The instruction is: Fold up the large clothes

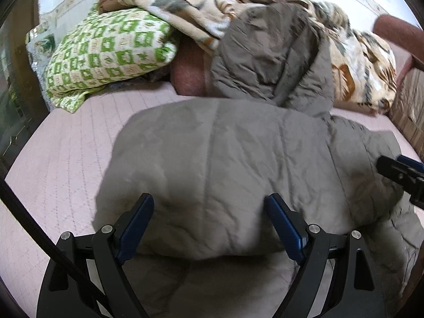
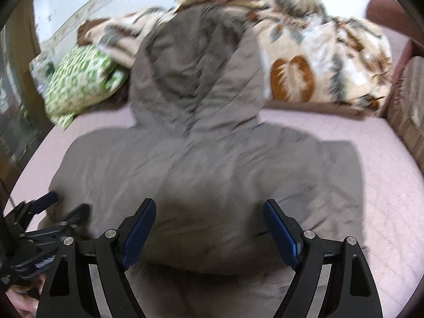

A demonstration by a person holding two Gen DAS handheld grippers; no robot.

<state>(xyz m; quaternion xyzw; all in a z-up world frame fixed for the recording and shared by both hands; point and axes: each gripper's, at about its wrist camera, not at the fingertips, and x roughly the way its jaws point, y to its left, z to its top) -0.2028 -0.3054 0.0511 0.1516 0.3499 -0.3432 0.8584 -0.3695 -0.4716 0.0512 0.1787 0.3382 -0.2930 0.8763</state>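
Claw status, both units: the left claw (image 1: 209,206) and the right claw (image 2: 209,209) each stand with jaws spread wide over the coat, blue ribbed pads clear of the fabric, nothing gripped.

1. Bed (image 1: 66,164). Largest surface. Pink quilted cover with a stitched grid pattern, flat and matte. It carries every item below.

2. Coat (image 1: 225,159). This is the task item: a grey-brown padded garment with sewn channels and a soft, slightly crumpled shell. It lies across the middle of the bed, directly ahead of both claws. The body forms a broad, rounded block with a doubled near edge, so at least 1 fold appears complete. The hood (image 2: 190,79) is unfolded and reaches up against the bedding at the far side. In the right wrist view a flatter panel of the coat, possibly a sleeve, spreads to the right on the cover. Judgement: the task is partly done; the hood and the outlying panel remain to be turned in, then the block needs a final halving.

3. Blanket (image 1: 357,61). Plush fleece, cream with brown and grey leaf prints, heaped loosely behind the coat.

4. Pillow (image 1: 106,53). Green and cream checked weave, plump, rectangular, resting at the far left of the bed.
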